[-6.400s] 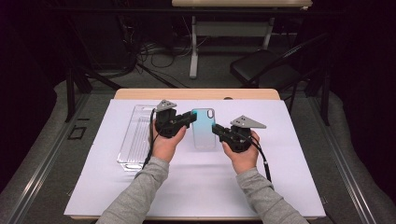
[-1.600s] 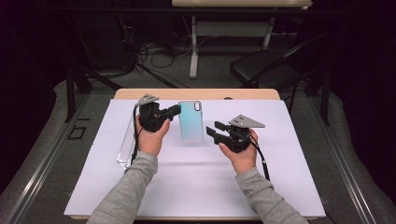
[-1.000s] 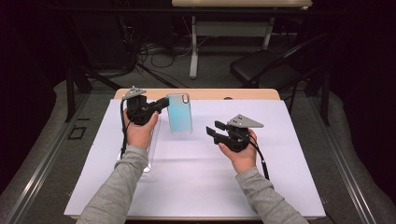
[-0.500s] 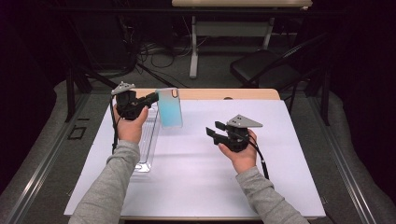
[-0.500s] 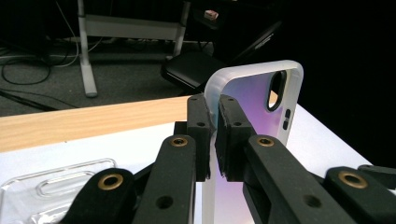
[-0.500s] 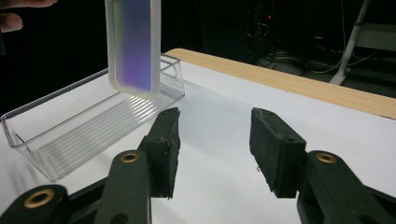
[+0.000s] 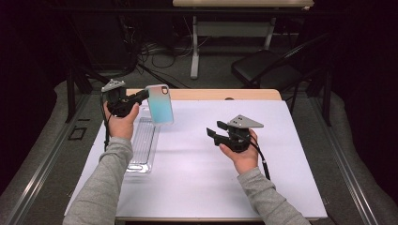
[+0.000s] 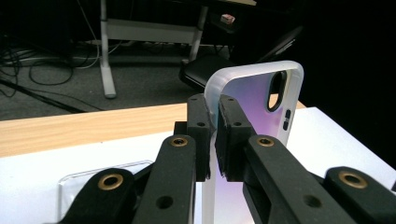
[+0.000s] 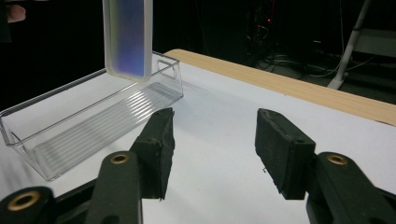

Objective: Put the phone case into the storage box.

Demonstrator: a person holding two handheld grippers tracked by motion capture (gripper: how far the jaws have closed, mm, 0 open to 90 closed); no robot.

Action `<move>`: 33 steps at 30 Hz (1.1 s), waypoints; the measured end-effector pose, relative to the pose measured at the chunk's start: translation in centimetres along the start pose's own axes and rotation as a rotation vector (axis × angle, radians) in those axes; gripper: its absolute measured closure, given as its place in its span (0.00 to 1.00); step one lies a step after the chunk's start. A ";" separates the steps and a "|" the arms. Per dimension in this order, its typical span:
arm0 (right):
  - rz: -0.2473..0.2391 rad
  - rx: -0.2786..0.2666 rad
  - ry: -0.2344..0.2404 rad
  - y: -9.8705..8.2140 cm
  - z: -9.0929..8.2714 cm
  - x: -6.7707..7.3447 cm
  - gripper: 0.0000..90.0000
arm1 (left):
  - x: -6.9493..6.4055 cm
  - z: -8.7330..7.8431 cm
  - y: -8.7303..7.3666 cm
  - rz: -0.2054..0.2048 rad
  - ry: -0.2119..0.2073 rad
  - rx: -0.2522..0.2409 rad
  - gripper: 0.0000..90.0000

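Phone case (image 7: 159, 103) hangs pinched in the left hand-held gripper (image 7: 141, 97) above the clear tray (image 7: 142, 149), not yet lowered in; the right hand-held gripper (image 7: 213, 133), spread and empty, has just been opening.

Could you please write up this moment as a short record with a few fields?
Held item: phone case, upright, lifted off the table
Holder: left gripper, shut on the case's edge
Below and beside the case: clear plastic bin, nothing visible inside it
Other hand: right gripper, jaws apart, nothing between them; they have just been opening
Surface: white table cover
Likely next: case goes into the bin
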State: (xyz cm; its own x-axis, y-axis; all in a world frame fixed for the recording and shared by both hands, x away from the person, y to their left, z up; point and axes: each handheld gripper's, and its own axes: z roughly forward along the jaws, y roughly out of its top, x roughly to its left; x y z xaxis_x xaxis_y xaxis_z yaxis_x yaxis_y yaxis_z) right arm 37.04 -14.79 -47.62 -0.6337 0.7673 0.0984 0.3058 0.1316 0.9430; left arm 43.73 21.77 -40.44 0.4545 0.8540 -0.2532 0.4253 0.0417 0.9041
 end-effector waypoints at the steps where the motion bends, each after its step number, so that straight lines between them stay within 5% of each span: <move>1: -0.001 -0.003 0.000 0.0 0.0 0.0 0.48 | 0.2 0.0 0.1 -0.002 0.005 -0.002 0.95; 33: 0.015 0.023 -0.032 -0.2 0.1 -0.6 0.36 | 5.5 0.4 0.2 0.012 0.073 -0.031 0.94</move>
State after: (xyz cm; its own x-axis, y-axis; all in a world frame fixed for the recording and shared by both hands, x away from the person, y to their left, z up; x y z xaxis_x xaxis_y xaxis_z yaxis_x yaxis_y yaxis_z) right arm 37.49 -15.23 -47.88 -0.6061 0.7888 0.1019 0.3312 0.1338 0.9340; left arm 46.61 26.29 -41.76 0.4011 0.8899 -0.2175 0.3948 0.0463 0.9176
